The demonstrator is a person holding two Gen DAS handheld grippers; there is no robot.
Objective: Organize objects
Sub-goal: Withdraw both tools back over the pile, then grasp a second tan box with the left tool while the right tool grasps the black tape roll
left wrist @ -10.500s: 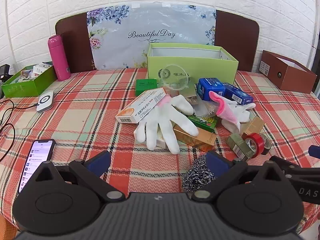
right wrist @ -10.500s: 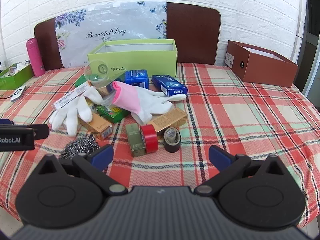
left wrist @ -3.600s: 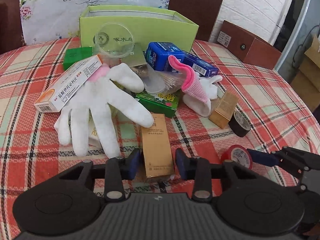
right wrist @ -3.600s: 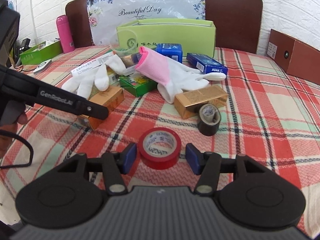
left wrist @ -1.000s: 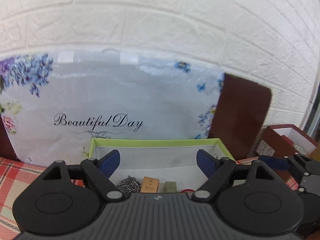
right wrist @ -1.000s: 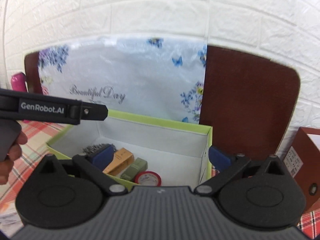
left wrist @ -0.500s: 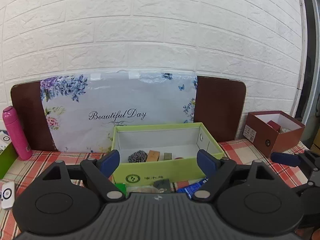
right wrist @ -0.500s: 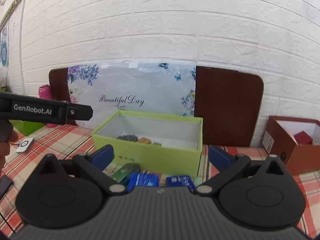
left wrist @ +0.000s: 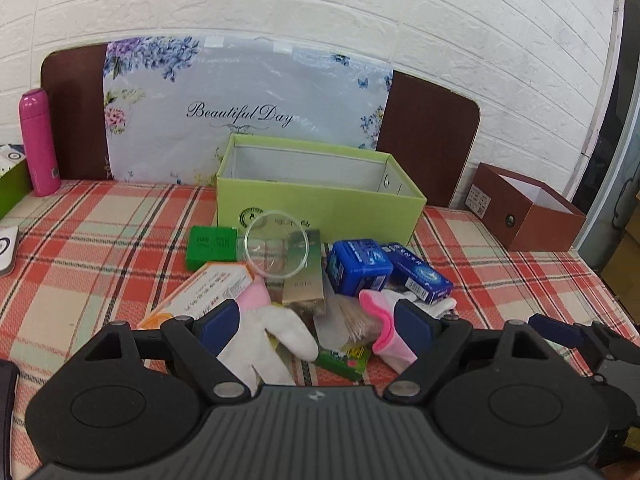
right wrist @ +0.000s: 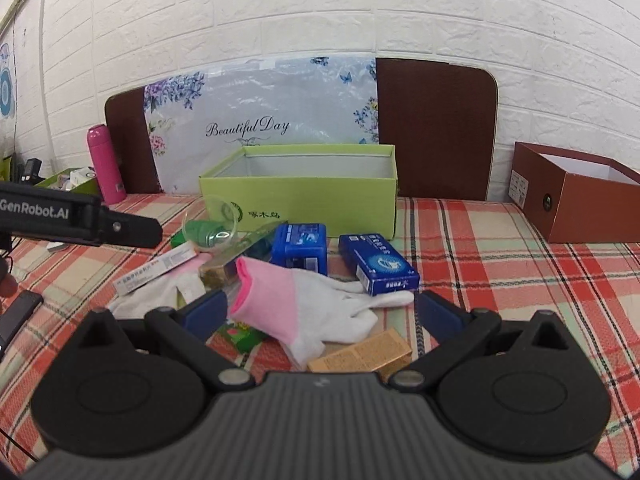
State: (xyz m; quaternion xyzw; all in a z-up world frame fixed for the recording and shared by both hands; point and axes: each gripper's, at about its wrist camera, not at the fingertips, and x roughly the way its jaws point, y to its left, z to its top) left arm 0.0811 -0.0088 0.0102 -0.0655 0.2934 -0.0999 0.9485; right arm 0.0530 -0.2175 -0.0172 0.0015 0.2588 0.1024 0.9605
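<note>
- Left gripper (left wrist: 316, 322), black with blue finger pads, hovers above a red, green and cream plaid tablecloth (left wrist: 100, 240); its jaws are spread wide and hold nothing.
- Right gripper (right wrist: 320, 314), the same design, is likewise spread wide and empty.
- At 12 o'clock from both grippers stands an open lime-green cardboard box (left wrist: 320, 204), against a floral plastic bag reading "Beautiful Day" (left wrist: 240, 112).
- Just in front of the box lies a heap of loose items: a clear round plastic lid (left wrist: 276, 249) leaning on a gold-green carton (left wrist: 304, 280), a small green box (left wrist: 212, 247) at 11 o'clock, and two blue boxes (left wrist: 360, 266) at 1 o'clock.
- A white knit glove with a pink cuff (right wrist: 316, 304) lies between the right gripper's fingers, touching neither.
- A tan cardboard box (right wrist: 364, 354) lies just beneath that glove.
- A pink bottle (left wrist: 38, 142) stands upright at 10 o'clock.
- An open brown cardboard box (right wrist: 576, 208) sits at 2 o'clock, well apart from the heap.
</note>
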